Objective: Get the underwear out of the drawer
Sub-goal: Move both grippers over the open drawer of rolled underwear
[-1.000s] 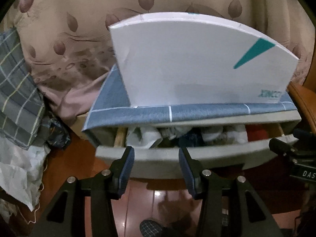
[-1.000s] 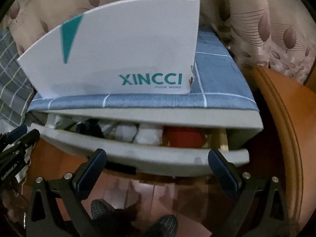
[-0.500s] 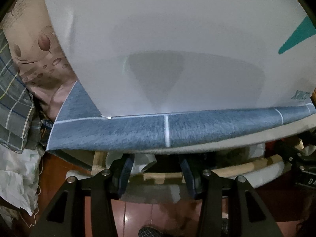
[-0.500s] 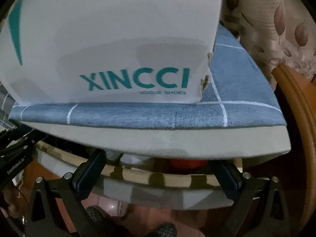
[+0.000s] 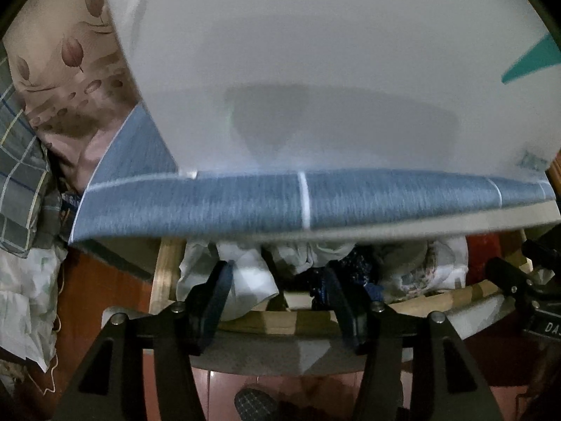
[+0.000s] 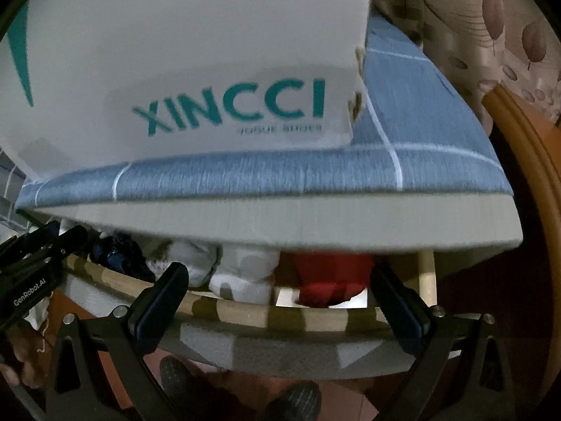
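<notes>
Left tongs [image 5: 277, 280], jaws opening, straddle crumpled white underwear [image 5: 250, 282] in the pulled-out grey wood-rimmed drawer [image 5: 277, 351]. Right tongs [image 6: 280, 280] gape wide, empty, near a folded red garment [image 6: 329, 280].

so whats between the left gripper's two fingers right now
In the left wrist view, the left gripper has its jaws opening over the drawer. Between the fingers lie part of a white garment and a dark blue one, neither gripped.

XINCCI on white box [image 6: 196, 70], GenRobot.AI on left gripper [image 6: 29, 291]
</notes>
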Demonstrator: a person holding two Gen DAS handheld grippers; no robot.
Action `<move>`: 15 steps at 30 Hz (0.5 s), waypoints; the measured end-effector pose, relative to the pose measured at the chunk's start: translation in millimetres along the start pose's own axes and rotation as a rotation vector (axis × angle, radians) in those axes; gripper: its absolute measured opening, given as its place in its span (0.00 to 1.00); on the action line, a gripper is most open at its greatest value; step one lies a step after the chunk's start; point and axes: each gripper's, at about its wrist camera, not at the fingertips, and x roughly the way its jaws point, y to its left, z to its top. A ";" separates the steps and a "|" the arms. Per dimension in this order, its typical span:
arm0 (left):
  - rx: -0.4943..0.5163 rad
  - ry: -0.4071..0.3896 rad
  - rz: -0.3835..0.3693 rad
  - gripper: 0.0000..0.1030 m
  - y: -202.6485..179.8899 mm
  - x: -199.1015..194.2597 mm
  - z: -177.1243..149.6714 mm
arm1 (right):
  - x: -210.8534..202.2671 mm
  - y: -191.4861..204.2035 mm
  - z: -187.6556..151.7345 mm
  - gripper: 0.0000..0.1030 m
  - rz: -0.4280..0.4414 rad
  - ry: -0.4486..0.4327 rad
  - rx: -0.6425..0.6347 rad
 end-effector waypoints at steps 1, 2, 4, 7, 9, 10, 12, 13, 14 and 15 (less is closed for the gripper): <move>0.000 0.006 -0.003 0.55 0.2 -1.1 -3.0 | 1.7 -2.9 -4.0 0.99 0.002 0.004 0.001; 0.002 0.017 -0.006 0.55 0.6 -3.6 -7.4 | 0.1 -2.8 -7.9 0.99 0.002 0.012 0.002; 0.004 0.027 -0.009 0.55 1.7 -6.7 -15.8 | -3.8 -2.6 -16.2 0.99 0.003 0.031 0.005; 0.005 0.055 -0.018 0.55 4.7 -12.1 -27.0 | -9.6 -2.7 -28.7 0.99 0.003 0.061 0.010; 0.009 0.085 -0.030 0.56 7.9 -13.6 -33.6 | -14.2 -2.9 -39.6 0.99 0.003 0.082 0.014; 0.011 0.101 -0.037 0.57 9.6 -15.5 -38.1 | -16.7 -3.4 -45.1 0.99 0.003 0.094 0.015; 0.019 0.125 -0.044 0.58 11.0 -18.0 -44.4 | -19.0 -2.7 -54.4 0.99 0.003 0.113 0.018; 0.020 0.133 -0.046 0.58 12.0 -18.5 -46.9 | -20.7 -4.6 -59.0 0.99 0.003 0.124 0.020; 0.023 0.145 -0.048 0.58 13.0 -20.5 -52.1 | -22.1 -5.2 -61.0 0.99 0.002 0.138 0.022; 0.026 0.156 -0.049 0.59 14.8 -20.8 -55.1 | -23.8 -5.5 -64.3 0.99 0.001 0.153 0.024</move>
